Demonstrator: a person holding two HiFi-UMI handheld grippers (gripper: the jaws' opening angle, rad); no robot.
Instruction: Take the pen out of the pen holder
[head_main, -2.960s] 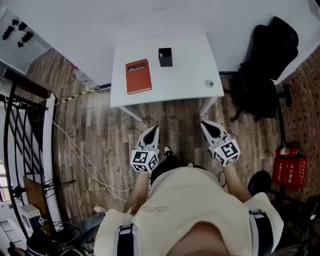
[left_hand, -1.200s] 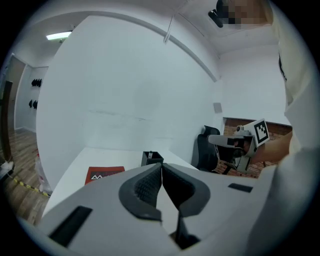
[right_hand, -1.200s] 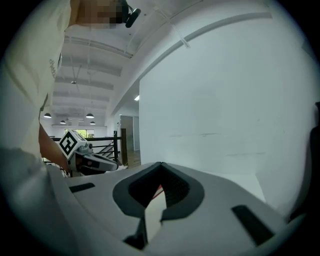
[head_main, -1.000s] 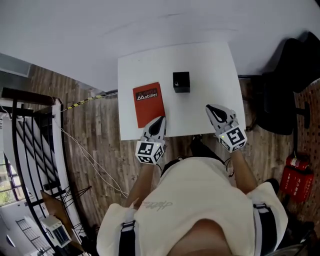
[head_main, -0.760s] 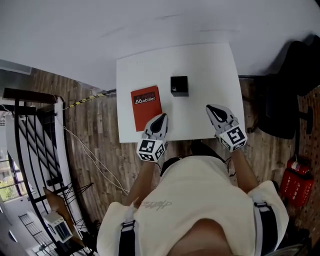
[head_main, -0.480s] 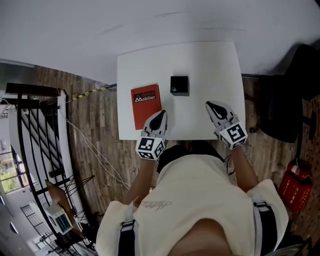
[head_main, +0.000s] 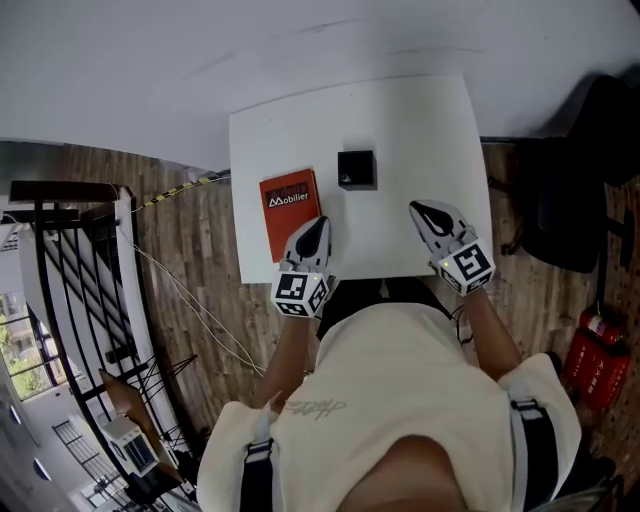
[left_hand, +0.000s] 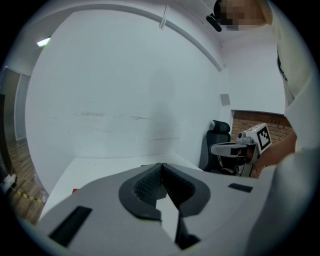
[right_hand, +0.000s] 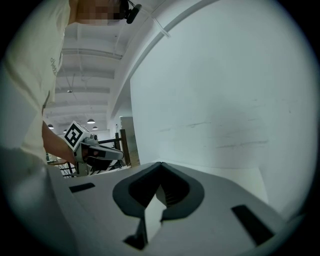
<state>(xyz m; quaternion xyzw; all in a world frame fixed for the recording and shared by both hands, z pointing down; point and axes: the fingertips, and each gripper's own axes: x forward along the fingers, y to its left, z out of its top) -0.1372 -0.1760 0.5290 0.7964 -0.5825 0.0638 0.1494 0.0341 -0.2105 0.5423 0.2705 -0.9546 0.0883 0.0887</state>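
The left gripper (head_main: 315, 228) has its jaws shut tight, with nothing in them. The right gripper (head_main: 418, 209) is shut and empty too. Both are over the near side of the white table (head_main: 430, 110). The black pen holder (head_main: 356, 169) stands farther back, beside a red book (head_main: 289, 201). The pen is too small to make out.

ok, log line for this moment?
phase: pre-grasp | left gripper: shut, empty, near red book | right gripper: shut, empty, over table | pen holder: untouched
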